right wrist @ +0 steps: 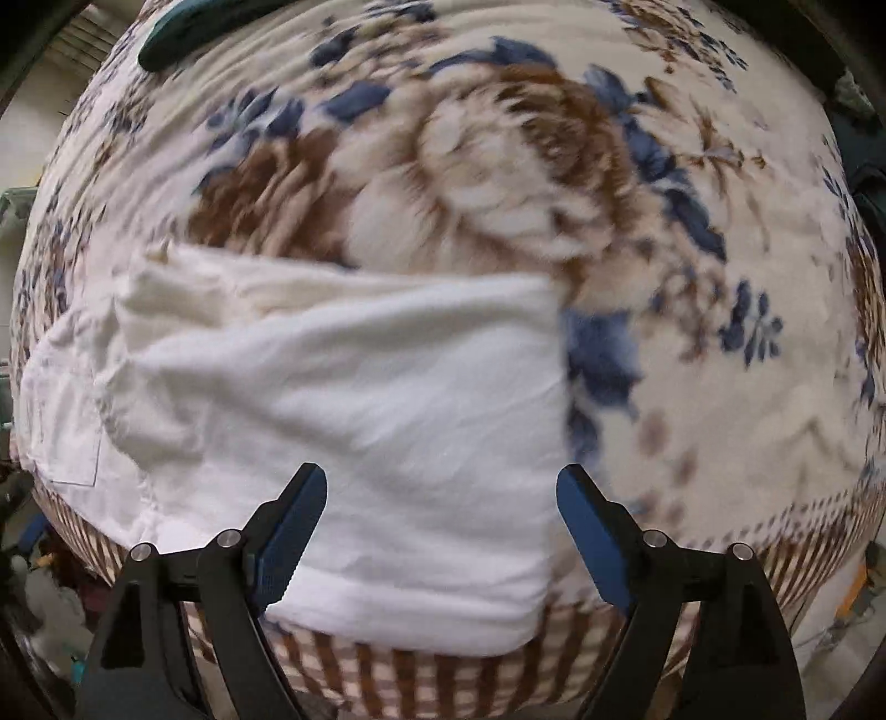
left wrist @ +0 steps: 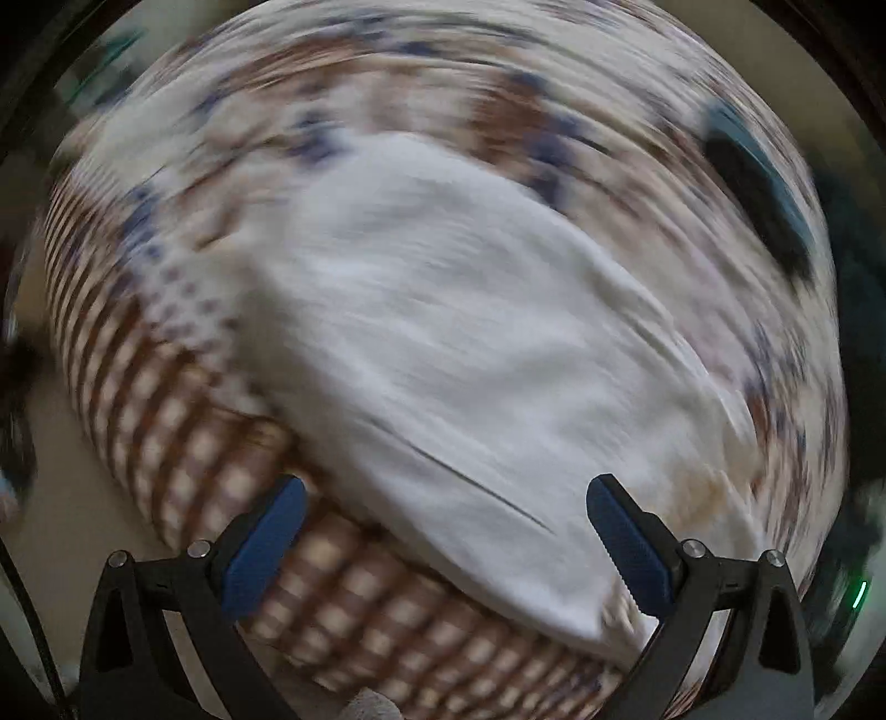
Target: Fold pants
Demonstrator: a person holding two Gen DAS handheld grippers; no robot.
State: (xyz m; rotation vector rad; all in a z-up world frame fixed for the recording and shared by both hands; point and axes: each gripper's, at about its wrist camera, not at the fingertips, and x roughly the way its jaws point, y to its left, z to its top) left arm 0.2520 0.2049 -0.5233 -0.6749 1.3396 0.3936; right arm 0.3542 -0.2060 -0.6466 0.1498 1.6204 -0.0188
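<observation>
**White pants folded on a floral blanket, both tongs released**

The white cotton pants (right wrist: 354, 421) lay folded into a thick, roughly rectangular bundle, with softly wrinkled layers stacked over each other. In the right wrist view a stitched pocket outline showed on the lower layer at the far left, and one straight folded edge ran down the bundle's right side. In the left wrist view the same white bundle (left wrist: 470, 360) was heavily blurred, crossed by a single dark crease line.

The pants rested on a cream fleece blanket with large brown and blue flowers (right wrist: 692, 387), near its brown-and-cream checked border (right wrist: 421, 675), which ran along the near edge. A dark teal object (right wrist: 177, 33) lay on the blanket at the far side; its shape was unclear.

The left tongs (left wrist: 443, 531) were released, blue pads wide apart above the bundle's near corner. The right tongs (right wrist: 440, 520) were likewise spread, holding nothing, over the bundle's near edge.

No legible writing showed.
</observation>
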